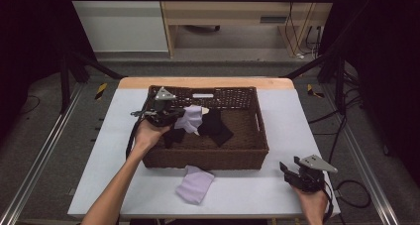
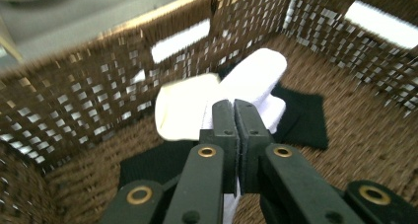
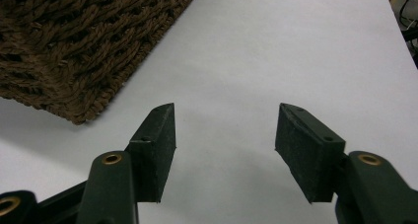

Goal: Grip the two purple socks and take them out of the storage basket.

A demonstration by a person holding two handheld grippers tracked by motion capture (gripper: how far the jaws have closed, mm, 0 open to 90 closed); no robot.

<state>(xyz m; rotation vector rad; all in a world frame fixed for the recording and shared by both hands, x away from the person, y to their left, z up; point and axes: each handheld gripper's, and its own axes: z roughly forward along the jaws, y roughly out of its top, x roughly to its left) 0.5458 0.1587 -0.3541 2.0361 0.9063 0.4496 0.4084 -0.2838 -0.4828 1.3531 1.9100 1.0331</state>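
Inside the basket (image 1: 257,117), the left claw (image 2: 234,111) was clenched on a lilac cloth (image 1: 190,119), lifted above black cloths (image 1: 216,127). Near the worktop's (image 1: 287,111) right front corner, the right claw (image 3: 224,140) hovered released; another lilac cloth (image 1: 195,184) lay before the basket.

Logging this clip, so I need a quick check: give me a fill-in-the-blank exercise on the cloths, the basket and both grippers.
1. The left hand-held gripper is shut on a ____ cloth.
2. That cloth hangs over the inside of the wicker ____.
3. The right hand-held gripper has its jaws ____.
4. A second lilac cloth lies on the ____, in front of the basket.

Missing: lilac; basket; open; table
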